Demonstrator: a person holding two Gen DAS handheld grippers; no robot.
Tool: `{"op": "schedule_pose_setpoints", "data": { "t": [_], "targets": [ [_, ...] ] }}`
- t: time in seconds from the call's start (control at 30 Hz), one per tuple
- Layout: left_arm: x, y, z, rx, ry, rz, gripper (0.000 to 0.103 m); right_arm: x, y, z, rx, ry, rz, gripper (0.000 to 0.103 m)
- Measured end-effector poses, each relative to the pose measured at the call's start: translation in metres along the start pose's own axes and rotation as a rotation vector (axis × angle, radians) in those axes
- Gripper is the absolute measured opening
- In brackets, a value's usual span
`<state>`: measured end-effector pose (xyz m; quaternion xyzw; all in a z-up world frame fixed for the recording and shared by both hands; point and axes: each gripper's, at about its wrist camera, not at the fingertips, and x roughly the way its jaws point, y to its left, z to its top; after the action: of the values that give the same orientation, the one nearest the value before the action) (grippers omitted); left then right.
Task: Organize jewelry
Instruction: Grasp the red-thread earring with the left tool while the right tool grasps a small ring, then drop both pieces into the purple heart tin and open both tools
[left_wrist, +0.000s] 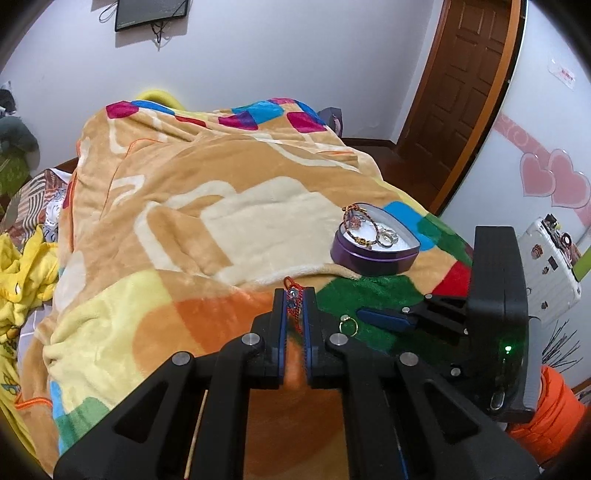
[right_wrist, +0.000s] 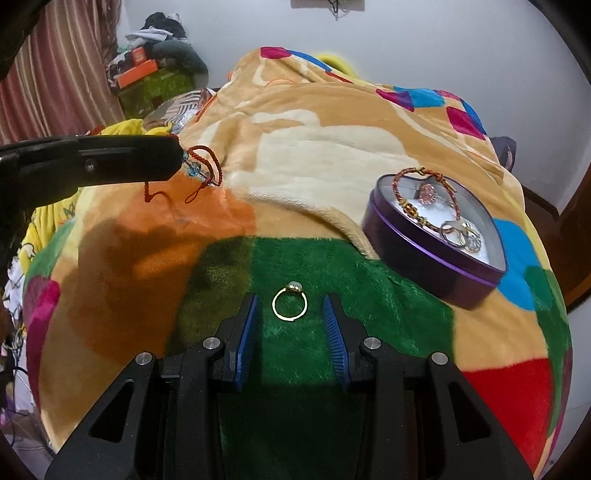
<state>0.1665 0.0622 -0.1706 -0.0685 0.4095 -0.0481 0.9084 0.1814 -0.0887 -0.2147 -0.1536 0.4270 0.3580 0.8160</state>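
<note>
Pinching a red cord bracelet (left_wrist: 293, 304), the left hand-held gripper (left_wrist: 294, 295) hangs above the blanket (left_wrist: 177, 206); the right hand-held gripper (right_wrist: 290, 301), spread wide, flanks a gold ring (right_wrist: 290, 303) lying near the heart-shaped tin (right_wrist: 424, 251) of jewelry.

A patchwork fleece blanket (left_wrist: 192, 206) covers the bed. A brown door (left_wrist: 469, 74) stands in the corner, with pink heart stickers (left_wrist: 554, 177) on the wall beside it. A white suitcase (left_wrist: 550, 266) sits below them. A dark screen (left_wrist: 151, 13) hangs on the far wall; striped curtains (right_wrist: 55, 74) hang by the clutter.
</note>
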Motion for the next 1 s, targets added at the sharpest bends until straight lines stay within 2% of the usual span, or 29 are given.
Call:
{"op": "schedule_pose_setpoints", "data": {
  "t": [0.07, 0.13, 0.17, 0.37, 0.53, 0.8, 1.0],
  "targets": [
    [0.001, 0.001, -0.001, -0.002, 0.003, 0.001, 0.006, 0.000, -0.002, 0.000, 0.006, -0.001, 0.005, 0.030],
    [0.001, 0.002, -0.002, -0.005, 0.003, -0.003, 0.006, -0.001, -0.005, 0.000, 0.018, 0.000, 0.010, 0.017],
    [0.002, 0.001, -0.002, -0.007, 0.002, -0.004, 0.006, -0.001, -0.006, 0.000, 0.024, 0.000, 0.015, 0.016],
    [0.000, -0.004, 0.000, 0.000, -0.005, -0.015, 0.006, -0.006, -0.004, 0.001, 0.039, -0.027, 0.009, 0.016],
    [-0.005, -0.012, 0.008, 0.016, -0.025, -0.018, 0.006, -0.023, -0.011, 0.004, 0.070, -0.084, 0.003, 0.016],
    [-0.010, -0.029, 0.029, 0.036, -0.070, -0.039, 0.006, -0.057, -0.044, 0.010, 0.148, -0.181, -0.031, 0.017],
    [-0.011, -0.042, 0.048, 0.050, -0.107, -0.063, 0.006, -0.079, -0.066, 0.012, 0.183, -0.249, -0.096, 0.017]
  ]
}}
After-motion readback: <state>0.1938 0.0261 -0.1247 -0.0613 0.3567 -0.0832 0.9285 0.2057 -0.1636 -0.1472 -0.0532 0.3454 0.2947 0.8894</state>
